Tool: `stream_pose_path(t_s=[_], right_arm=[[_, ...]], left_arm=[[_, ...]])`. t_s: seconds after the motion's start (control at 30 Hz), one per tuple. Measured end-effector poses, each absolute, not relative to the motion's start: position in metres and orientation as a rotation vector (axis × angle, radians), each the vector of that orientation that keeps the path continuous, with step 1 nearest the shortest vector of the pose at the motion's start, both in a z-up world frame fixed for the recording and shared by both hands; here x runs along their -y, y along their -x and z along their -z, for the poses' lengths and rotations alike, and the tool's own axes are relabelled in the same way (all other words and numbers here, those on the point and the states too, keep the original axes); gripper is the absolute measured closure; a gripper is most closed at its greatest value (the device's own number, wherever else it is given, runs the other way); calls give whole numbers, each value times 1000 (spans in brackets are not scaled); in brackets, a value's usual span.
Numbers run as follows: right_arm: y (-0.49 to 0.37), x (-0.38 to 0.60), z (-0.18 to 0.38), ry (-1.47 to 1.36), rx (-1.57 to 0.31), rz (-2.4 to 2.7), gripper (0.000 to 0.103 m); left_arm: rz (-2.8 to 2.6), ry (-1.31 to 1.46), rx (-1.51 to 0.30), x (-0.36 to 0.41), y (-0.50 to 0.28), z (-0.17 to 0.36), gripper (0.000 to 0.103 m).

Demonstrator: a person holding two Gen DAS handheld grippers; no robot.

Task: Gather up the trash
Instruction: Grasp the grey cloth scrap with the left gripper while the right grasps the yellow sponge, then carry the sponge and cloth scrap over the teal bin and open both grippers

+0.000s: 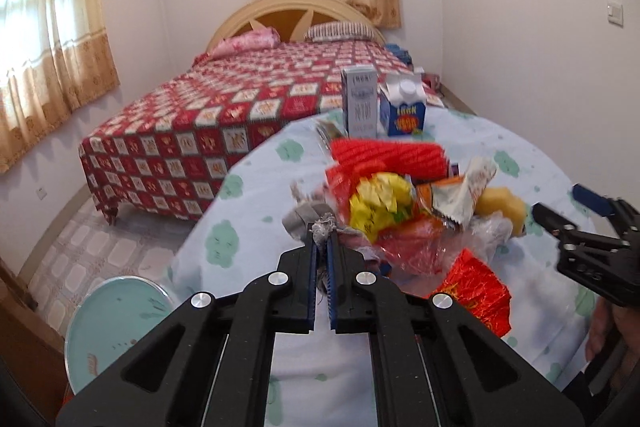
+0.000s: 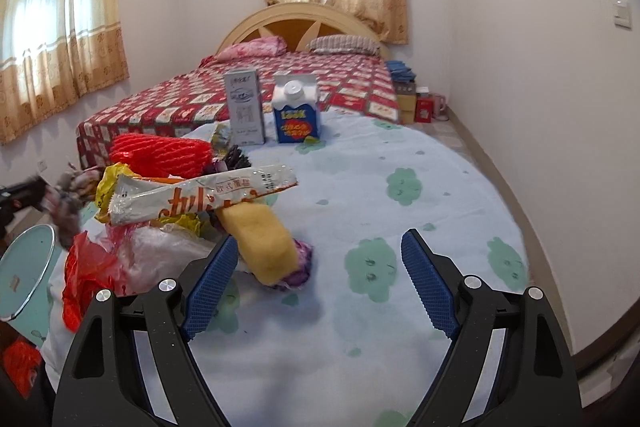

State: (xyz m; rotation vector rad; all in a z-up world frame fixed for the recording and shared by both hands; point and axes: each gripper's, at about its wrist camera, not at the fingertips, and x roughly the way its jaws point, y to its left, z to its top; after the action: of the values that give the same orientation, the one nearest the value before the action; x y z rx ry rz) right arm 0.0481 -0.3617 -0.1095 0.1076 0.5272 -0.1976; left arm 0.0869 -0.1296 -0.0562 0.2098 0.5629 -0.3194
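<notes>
A pile of trash lies on the round table [image 1: 256, 227]: red foam netting [image 1: 392, 155], a yellow wrapper [image 1: 380, 203], a white snack wrapper [image 2: 200, 195], a yellow sponge [image 2: 260, 243], clear and red plastic [image 2: 92, 275]. My left gripper [image 1: 323, 235] is shut on a grey rag [image 1: 308, 219] at the pile's left edge; the rag also shows in the right wrist view [image 2: 66, 203]. My right gripper [image 2: 320, 251] is open and empty, just right of the sponge, over the tablecloth. It shows in the left wrist view [image 1: 560, 211].
Two cartons, grey [image 2: 245, 111] and blue-white [image 2: 296, 111], stand at the table's far edge. A teal bin lid [image 1: 116, 323] sits on the floor left of the table. A red-quilted bed [image 1: 240, 107] lies beyond. A red packet [image 1: 476, 291] lies near the front.
</notes>
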Motion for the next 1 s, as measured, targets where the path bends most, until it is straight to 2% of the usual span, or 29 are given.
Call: stream_pose_path(t_s=[0.13,0.2,0.27,0.33,0.37,0.47,0.7,1.0], right_arm=[[-67,358,116,-93,-579,156,23],[-74,359,121,-103,-617,127,34],[-79,360,127,-116,-656,85,56],[-79,359,131,-124,-682,44,71],[-78,358,131,-125,-679,40,73],[-64,358,123,-130,-641,50,76],[-32,369,91,-153,-556,142,76],[-23,338,58,-122,-501,94,76]], left_arm=[[320,-194,-555,123,-87,50,99],[320,-193,-554,122,-88,48,99],[322,-188,-553,119,-86,46,99],[320,-194,-550,118,-85,45,99],[316,-193,-549,116,-85,44,99],[295,-197,-546,109,-82,43,99],[249,-191,-545,88,-76,41,99],[211,-183,-521,54,-61,32,99]])
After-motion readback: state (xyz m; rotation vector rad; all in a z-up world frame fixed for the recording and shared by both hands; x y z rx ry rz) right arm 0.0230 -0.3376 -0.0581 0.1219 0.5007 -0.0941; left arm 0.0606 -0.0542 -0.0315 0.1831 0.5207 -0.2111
